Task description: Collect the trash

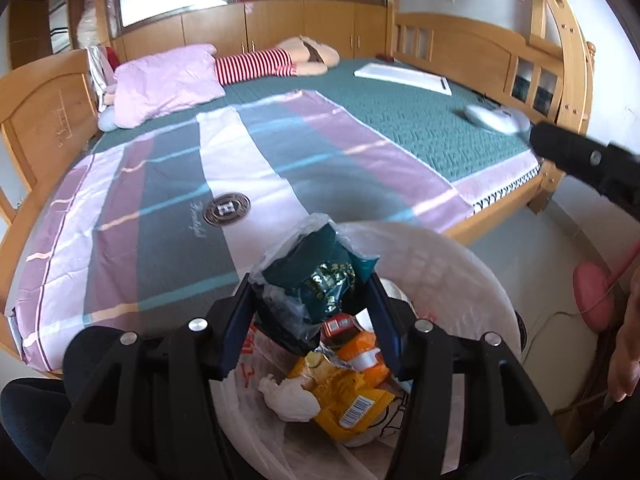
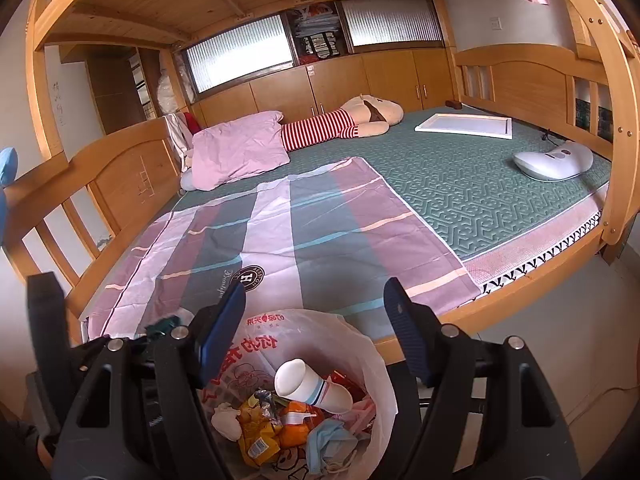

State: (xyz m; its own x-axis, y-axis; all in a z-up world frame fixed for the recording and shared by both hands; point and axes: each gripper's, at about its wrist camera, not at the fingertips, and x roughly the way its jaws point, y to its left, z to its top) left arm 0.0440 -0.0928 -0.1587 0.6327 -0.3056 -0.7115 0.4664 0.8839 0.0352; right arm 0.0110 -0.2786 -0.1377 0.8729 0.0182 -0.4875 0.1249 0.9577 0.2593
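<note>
My left gripper (image 1: pixel 310 284) is shut on a crumpled dark green snack bag with clear plastic (image 1: pixel 316 276) and holds it just above the trash bin. The bin (image 1: pixel 472 280), lined with a white plastic bag, stands on the floor by the bed and holds yellow and orange wrappers (image 1: pixel 344 392) and a tissue (image 1: pixel 288 398). In the right wrist view my right gripper (image 2: pixel 316 308) is open and empty above the same bin (image 2: pixel 380 364), which also holds a white sock (image 2: pixel 310 386) and a blue face mask (image 2: pixel 330 438). The right gripper's black body shows in the left view (image 1: pixel 580 160).
A wooden bunk bed (image 2: pixel 532 280) with a green mat (image 2: pixel 460 188) and a pink striped sheet (image 2: pixel 320 236) fills the view. On it lie a pink pillow (image 2: pixel 236 148), a striped plush toy (image 2: pixel 352 122), a white board (image 2: pixel 466 125) and a white device (image 2: pixel 554 160). A pink object (image 1: pixel 594 298) hangs at right.
</note>
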